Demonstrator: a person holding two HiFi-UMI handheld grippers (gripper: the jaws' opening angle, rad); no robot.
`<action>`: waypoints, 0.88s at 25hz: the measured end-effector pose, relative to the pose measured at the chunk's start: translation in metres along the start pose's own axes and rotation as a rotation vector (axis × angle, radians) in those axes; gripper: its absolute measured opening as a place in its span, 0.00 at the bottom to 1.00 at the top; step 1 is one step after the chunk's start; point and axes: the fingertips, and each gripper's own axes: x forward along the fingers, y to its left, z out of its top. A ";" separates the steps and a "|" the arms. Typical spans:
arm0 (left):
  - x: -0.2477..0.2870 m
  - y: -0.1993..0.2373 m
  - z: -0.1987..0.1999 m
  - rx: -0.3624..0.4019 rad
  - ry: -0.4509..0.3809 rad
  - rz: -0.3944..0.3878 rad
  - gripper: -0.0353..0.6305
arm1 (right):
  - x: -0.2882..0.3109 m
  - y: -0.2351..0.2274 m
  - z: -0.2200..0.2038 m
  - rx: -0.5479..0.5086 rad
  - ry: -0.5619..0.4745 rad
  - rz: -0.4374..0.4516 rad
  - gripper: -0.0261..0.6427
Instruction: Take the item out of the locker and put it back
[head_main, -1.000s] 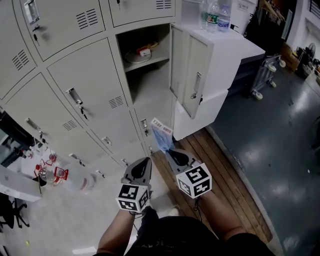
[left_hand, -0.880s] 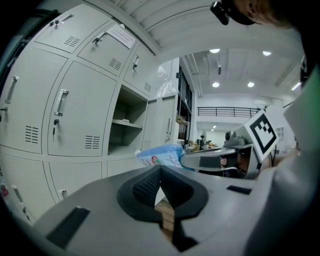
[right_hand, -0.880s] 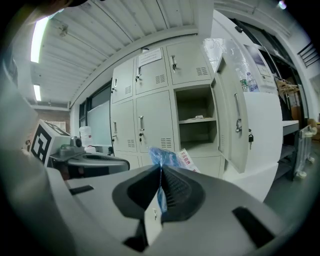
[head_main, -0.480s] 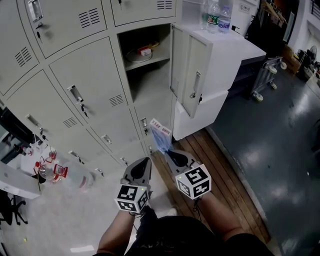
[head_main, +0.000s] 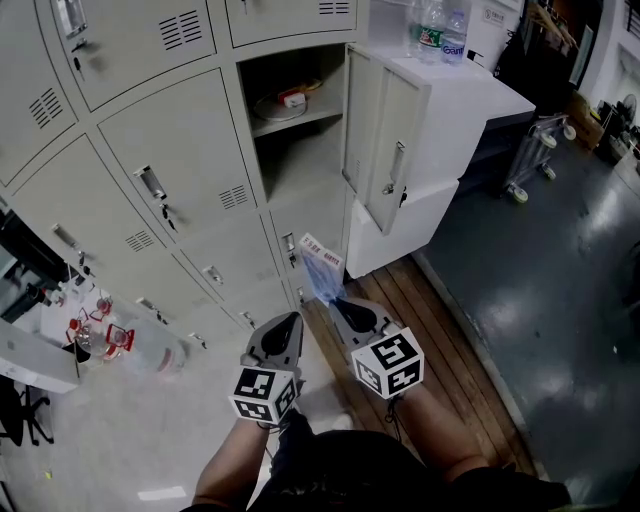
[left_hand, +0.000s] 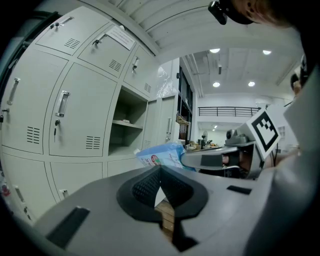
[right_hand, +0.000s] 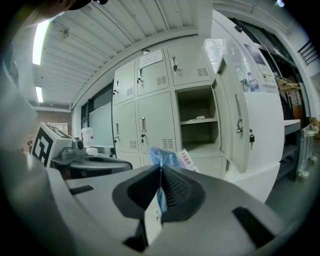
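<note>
A wall of grey lockers fills the side of the room, and one compartment stands open, its door swung out to the right. A shelf inside carries a shallow dish and a small box. The person stands in front of it with both tools held low and pointing at the lockers.

The item, a blue plastic packet, is outside the locker, sticking up from the right gripper below the open compartment. That gripper's jaws are clenched on the packet's lower edge, and the film is pinched flat between the pads. The left gripper sits just beside it, jaws pressed together with nothing between them.

The packet looks light and soft, a crinkly pouch that will flop and may slide on smooth film. I'd say the sealed edge is the sensible place to grip, as now, rather than the puffy middle.
</note>
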 end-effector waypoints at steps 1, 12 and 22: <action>0.000 0.000 0.000 -0.001 0.000 0.000 0.06 | 0.001 0.000 0.000 0.000 0.000 0.001 0.06; 0.007 0.007 -0.003 -0.005 0.008 0.007 0.06 | 0.007 -0.004 -0.004 0.005 0.009 0.003 0.06; 0.019 0.021 0.001 -0.006 0.014 -0.017 0.06 | 0.025 -0.012 0.002 0.012 0.017 -0.011 0.06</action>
